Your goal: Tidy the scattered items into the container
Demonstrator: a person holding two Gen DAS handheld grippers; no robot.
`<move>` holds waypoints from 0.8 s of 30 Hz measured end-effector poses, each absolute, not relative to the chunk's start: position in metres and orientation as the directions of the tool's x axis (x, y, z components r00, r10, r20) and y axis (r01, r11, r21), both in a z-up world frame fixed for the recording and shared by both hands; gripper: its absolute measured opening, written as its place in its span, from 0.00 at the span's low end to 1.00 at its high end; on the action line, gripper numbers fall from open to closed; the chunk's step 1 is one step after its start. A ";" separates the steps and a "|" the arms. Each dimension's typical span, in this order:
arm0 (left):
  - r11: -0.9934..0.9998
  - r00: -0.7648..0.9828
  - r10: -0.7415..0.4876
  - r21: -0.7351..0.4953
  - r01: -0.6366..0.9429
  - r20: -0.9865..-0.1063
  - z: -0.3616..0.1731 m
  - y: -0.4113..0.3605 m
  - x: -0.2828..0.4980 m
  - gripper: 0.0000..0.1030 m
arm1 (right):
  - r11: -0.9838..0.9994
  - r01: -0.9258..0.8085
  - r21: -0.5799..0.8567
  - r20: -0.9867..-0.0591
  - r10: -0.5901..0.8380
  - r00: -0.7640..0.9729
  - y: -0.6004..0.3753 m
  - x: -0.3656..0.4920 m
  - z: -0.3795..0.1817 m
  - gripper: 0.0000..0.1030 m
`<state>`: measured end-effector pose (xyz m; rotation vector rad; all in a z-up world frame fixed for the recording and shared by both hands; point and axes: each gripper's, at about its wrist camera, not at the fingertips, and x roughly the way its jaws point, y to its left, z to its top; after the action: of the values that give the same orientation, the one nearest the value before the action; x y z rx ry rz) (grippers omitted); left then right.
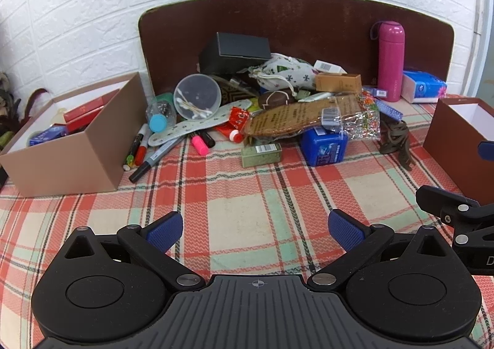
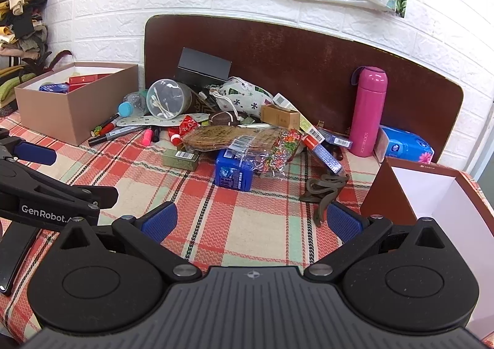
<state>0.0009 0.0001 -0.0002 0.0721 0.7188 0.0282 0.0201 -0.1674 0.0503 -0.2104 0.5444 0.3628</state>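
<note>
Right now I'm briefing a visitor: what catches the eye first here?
The pile of clutter heaped mid-table against the brown board, a clear tub of cotton swabs at its left. Then the tall pink bottle standing upright at the right, and the open cardboard box on the left.

A red, cream and mint plaid cloth [image 1: 240,194] covers the tabletop. The flask [image 2: 369,111] is hot pink, the tissue pack [image 2: 407,145] blue and the cardboard box [image 1: 71,145] tan. Behind the pile stand a dark brown board [image 2: 308,52] and a white brick-patterned wall [image 1: 77,9].

Left hand-held gripper [image 1: 253,230] spread empty, cluttered pile [image 1: 278,108], tan box [image 1: 71,145]
</note>
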 end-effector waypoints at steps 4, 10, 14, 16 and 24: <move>0.997 0.741 0.050 0.072 -0.002 -0.670 -0.001 -0.001 0.004 1.00 | 0.915 -0.391 -0.100 -0.539 0.280 0.794 -0.170 0.021 0.048 0.99; 0.998 0.749 0.049 0.071 -0.003 -0.660 -0.001 0.003 0.000 1.00 | 0.915 -0.394 -0.091 -0.544 0.286 0.789 -0.167 0.018 0.050 0.99; 0.997 0.749 0.050 0.071 -0.004 -0.661 -0.002 0.002 -0.001 1.00 | 0.914 -0.396 -0.088 -0.547 0.288 0.786 -0.164 0.016 0.051 0.99; 0.997 0.748 0.051 0.072 -0.004 -0.662 -0.002 0.001 -0.001 1.00 | 0.915 -0.394 -0.087 -0.549 0.286 0.785 -0.163 0.017 0.051 0.99; 0.998 0.747 0.052 0.068 -0.010 -0.663 -0.002 0.003 0.000 1.00 | 0.917 -0.388 -0.090 -0.551 0.279 0.787 -0.159 0.019 0.053 0.99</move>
<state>-0.0001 0.0027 -0.0019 0.0612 0.7272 0.0338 0.0195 -0.1588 0.0529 -0.2030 0.5600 0.3620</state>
